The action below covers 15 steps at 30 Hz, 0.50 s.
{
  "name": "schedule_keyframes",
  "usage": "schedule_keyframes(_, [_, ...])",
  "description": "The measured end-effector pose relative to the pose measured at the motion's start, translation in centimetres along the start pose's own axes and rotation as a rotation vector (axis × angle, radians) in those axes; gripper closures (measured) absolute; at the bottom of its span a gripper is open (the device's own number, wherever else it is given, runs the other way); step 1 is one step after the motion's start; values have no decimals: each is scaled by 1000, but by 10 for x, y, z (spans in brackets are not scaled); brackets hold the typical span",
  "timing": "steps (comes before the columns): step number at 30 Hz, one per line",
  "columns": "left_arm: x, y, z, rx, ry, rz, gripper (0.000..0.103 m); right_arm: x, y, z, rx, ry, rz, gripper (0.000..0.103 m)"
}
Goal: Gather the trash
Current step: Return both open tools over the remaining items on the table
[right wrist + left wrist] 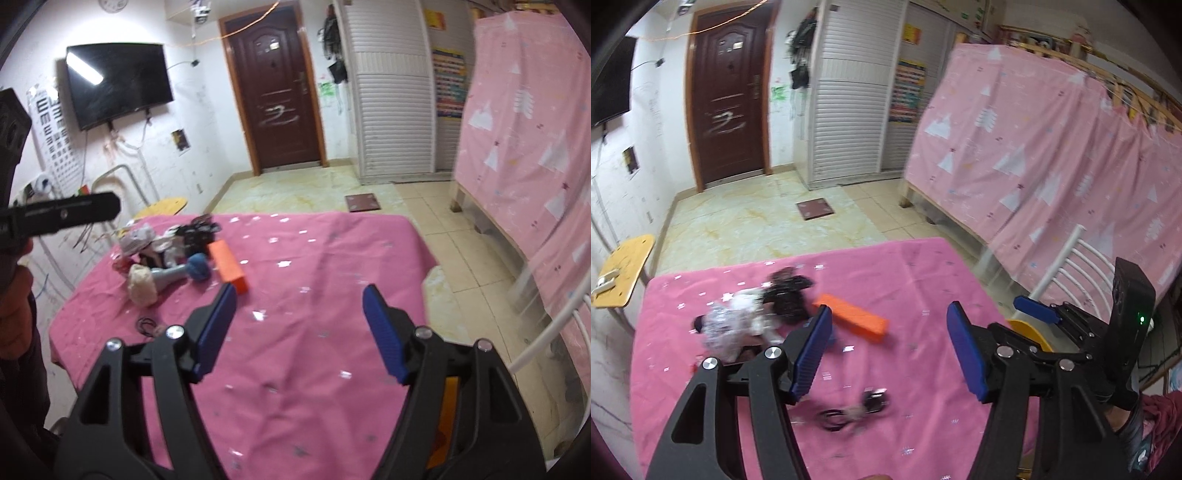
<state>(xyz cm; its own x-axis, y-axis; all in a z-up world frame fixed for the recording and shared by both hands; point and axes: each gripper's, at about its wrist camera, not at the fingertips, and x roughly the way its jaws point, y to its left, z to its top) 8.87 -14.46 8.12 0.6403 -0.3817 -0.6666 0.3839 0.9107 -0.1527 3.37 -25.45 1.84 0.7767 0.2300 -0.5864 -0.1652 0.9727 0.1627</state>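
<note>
Pink cloth with small white stars [314, 295], spread over a table. Blue pads on both grippers, spread apart, nothing between them.

Left gripper [886, 347]: fingers [812, 354] wide, hovering over the cloth. Just past the left fingertip, an orange block [855, 321], lying flat. Further to the left of that finger, a heap of trash [757, 314]: crumpled clear and white wrapping with something black at the far side, blurred. Between the fingers and lower in the view, a small black cord or ring with a dark piece [853, 410], too blurred to name. Beyond the right finger, the right gripper's blue pad [1036, 309].

Right gripper [300, 325]: fingers [384, 332] also wide, over bare cloth. Ahead of the left fingertip, the same orange block [227, 266]. Further left, a grey-blue dumbbell [184, 273], a pale crumpled lump [142, 286] and the trash heap [166, 240]. Near the left finger's base, thin black rings [147, 326].
</note>
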Motion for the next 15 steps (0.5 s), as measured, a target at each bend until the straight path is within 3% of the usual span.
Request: schedule_keyframes(15, [-22,117,-13,-143,-21,134,39,56,87,8,-131,91,120,35])
